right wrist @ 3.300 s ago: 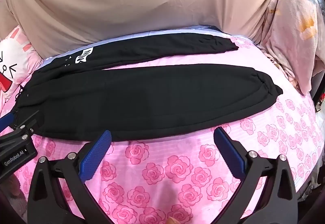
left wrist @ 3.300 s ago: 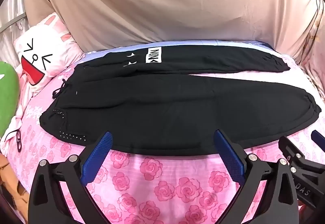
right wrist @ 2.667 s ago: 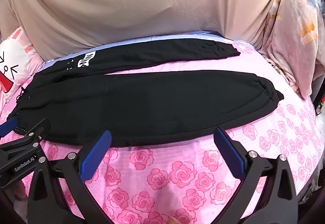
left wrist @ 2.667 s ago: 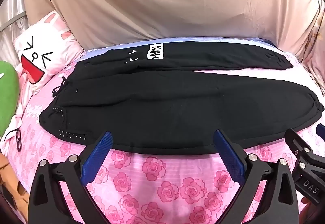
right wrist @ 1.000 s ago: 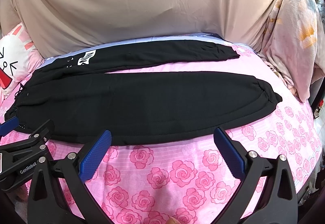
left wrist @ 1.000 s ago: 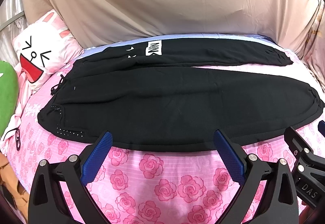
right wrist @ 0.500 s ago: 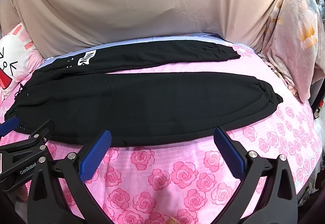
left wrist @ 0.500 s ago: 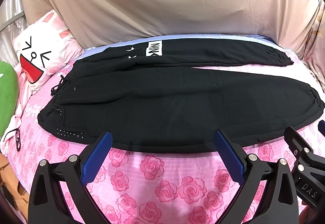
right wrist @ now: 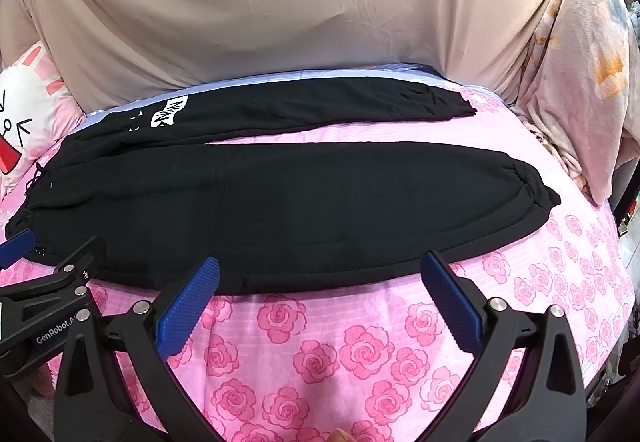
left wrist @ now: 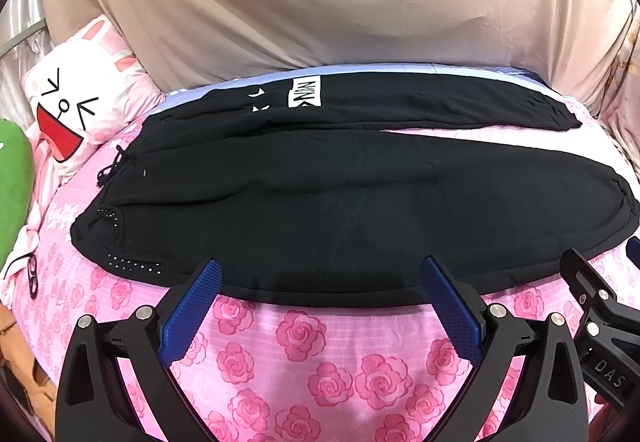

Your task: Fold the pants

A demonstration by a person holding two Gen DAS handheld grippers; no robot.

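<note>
— Left wrist view: how many pants?
— One pair of black pants, two legs, flat on the bed just beyond both grippers' fingers.
— Fingers?
— Left gripper and right gripper both spread wide, empty.

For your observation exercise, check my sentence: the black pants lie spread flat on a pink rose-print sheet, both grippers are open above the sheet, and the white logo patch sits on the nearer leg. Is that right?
One detail is wrong. The white logo patch sits on the farther leg, as the left wrist view shows. The rest holds: the black pants lie flat on the pink rose-print sheet, and the left gripper and right gripper are open.
</note>
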